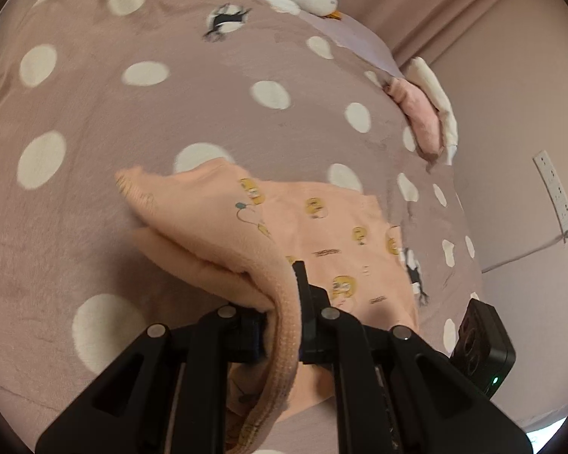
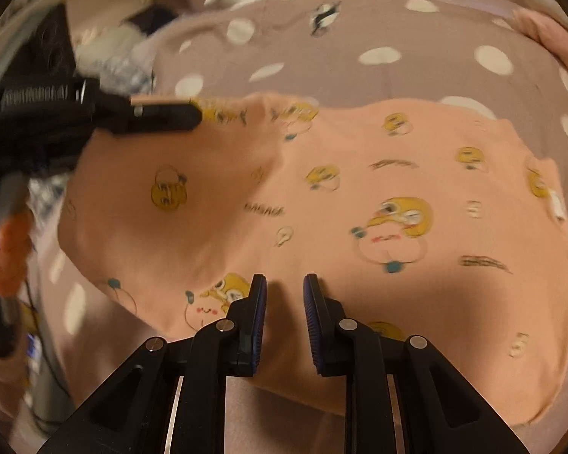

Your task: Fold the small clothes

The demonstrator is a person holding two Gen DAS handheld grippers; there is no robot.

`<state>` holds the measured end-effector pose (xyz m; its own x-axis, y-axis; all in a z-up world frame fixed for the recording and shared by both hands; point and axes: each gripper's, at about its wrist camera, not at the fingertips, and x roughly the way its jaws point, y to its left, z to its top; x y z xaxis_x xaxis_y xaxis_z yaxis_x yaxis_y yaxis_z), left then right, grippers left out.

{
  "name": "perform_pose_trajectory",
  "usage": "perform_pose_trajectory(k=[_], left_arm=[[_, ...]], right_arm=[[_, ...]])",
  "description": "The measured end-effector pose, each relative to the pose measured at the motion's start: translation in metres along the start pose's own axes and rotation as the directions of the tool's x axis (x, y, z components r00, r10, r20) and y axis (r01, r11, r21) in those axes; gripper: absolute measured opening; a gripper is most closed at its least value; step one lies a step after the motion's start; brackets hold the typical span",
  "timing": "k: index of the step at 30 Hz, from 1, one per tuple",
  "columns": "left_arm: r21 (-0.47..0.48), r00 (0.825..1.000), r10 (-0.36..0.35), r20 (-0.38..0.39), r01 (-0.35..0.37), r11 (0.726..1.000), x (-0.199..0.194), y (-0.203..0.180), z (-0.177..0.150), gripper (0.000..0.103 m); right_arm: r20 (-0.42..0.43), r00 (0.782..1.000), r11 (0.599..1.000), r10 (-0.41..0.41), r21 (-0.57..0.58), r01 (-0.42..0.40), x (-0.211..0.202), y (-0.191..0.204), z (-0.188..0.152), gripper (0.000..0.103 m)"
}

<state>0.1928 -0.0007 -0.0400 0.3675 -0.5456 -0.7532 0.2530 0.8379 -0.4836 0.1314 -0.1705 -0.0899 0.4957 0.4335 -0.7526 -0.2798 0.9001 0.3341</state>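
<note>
Item: peach duck-print cotton garment (image 2: 359, 196), on spotted mauve bed blanket (image 1: 94, 113).
Left claw (image 1: 284, 299): I clamp its ribbed hem.
Right claw (image 2: 284, 287): apart, empty.
Progress: first fold underway; rest remains.

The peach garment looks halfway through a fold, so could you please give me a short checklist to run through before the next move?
1. Left gripper shut on the garment edge: ok.
2. Right gripper open, holding nothing: ok.
3. Right gripper over the garment's near part: ok; whether it touches the cloth: cannot tell.
4. Lifted edge free of snags: cannot tell, the picture is blurred.
5. Far half lying flat on the dotted blanket: ok.
6. Folded pink and white pile apart from the garment: ok.
</note>
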Motion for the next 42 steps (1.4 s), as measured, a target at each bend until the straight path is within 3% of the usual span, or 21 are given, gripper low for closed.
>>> perform_pose_trajectory(k=[5,12,15,18,19,22,30,35,37,39,42], left_arm=[[0.069,0.999,-0.012,-0.031,0.014,0.998,0.021,-0.051,0.006,0.012],[0.111,0.993,-0.019,-0.117,0.032,0.993,0.069,-0.107,0.007,0.016],[0.091,0.982,-0.029,-0.186,0.047,0.995,0.092,-0.115,0.001,0.03],[0.088,0.971,-0.084,-0.225,0.106,0.991,0.1,-0.122,-0.002,0.037],[0.106,0.967,-0.091,-0.237,0.119,0.987,0.101,-0.126,-0.003,0.046],[0.174,0.976,-0.069,-0.208,0.107,0.979,0.094,-0.138,-0.002,0.05],[0.15,0.987,-0.062,-0.149,0.084,0.985,0.067,-0.106,-0.006,0.05],[0.119,0.991,-0.053,-0.121,0.068,0.991,0.05,-0.078,-0.017,0.05],[0.111,0.993,-0.045,-0.111,0.057,0.992,0.044,-0.067,-0.025,0.05],[0.114,0.994,-0.028,-0.109,0.04,0.993,0.039,-0.059,-0.035,0.05],[0.116,0.994,-0.008,-0.111,0.021,0.993,0.034,-0.049,-0.05,0.05]], right_arm=[[0.096,0.995,0.987,-0.011,0.158,-0.004,-0.03,-0.045,-0.001,0.023],[0.165,0.986,0.935,-0.018,0.352,-0.042,-0.052,-0.105,-0.018,0.023],[0.182,0.983,0.912,0.002,0.404,-0.077,-0.054,-0.117,-0.025,0.023],[0.206,0.977,0.883,0.059,0.446,-0.148,-0.056,-0.129,-0.032,0.024],[0.215,0.973,0.87,0.081,0.461,-0.175,-0.057,-0.13,-0.035,0.025],[0.21,0.973,0.851,0.092,0.49,-0.186,-0.055,-0.135,-0.039,0.025],[0.258,0.951,0.762,0.171,0.577,-0.293,-0.058,-0.153,-0.051,0.027],[0.333,0.914,0.646,0.234,0.65,-0.401,-0.055,-0.168,-0.062,0.027],[0.356,0.901,0.616,0.249,0.66,-0.431,-0.055,-0.169,-0.064,0.033],[0.367,0.894,0.609,0.259,0.656,-0.446,-0.054,-0.166,-0.06,0.038],[0.325,0.915,0.649,0.239,0.647,-0.4,-0.05,-0.159,-0.044,0.038]])
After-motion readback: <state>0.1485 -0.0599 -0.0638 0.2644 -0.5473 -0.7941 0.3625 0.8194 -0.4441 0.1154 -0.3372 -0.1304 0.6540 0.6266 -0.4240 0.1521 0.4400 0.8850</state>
